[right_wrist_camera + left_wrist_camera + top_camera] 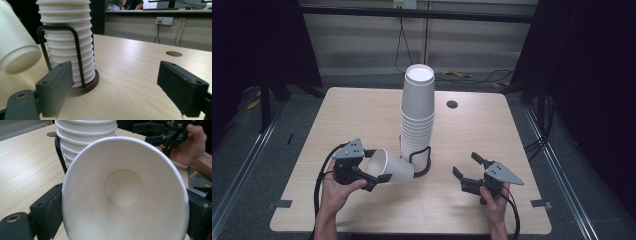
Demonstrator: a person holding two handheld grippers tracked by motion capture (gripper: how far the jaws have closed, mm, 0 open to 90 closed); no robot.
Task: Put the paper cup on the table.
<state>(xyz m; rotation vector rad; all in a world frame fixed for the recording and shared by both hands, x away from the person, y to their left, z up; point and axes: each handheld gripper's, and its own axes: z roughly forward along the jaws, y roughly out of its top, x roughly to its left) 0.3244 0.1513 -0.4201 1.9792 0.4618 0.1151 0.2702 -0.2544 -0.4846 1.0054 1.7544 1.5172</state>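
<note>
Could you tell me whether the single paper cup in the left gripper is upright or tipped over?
Tipped on its side: the paper cup lies level between the left gripper jaws, its empty mouth facing that gripper's camera, its base toward the cup stack.

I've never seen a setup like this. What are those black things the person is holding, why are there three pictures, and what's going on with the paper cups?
Those are hand-held grippers: a person holds one in each hand, and each has two black jaws that pinch like tongs. One picture comes from a camera fixed above the table; the other two come from small cameras riding on the grippers, looking out between their jaws.

On the wooden table stands a tall stack of paper cups, upside down, in a black wire holder on a round dark base.

The left gripper is clamped on a single paper cup, held on its side; its own camera looks straight into the cup's white inside, with a jaw pressed against each side. The right gripper holds nothing: its jaws stand wide apart, pointing toward the stack.
</note>
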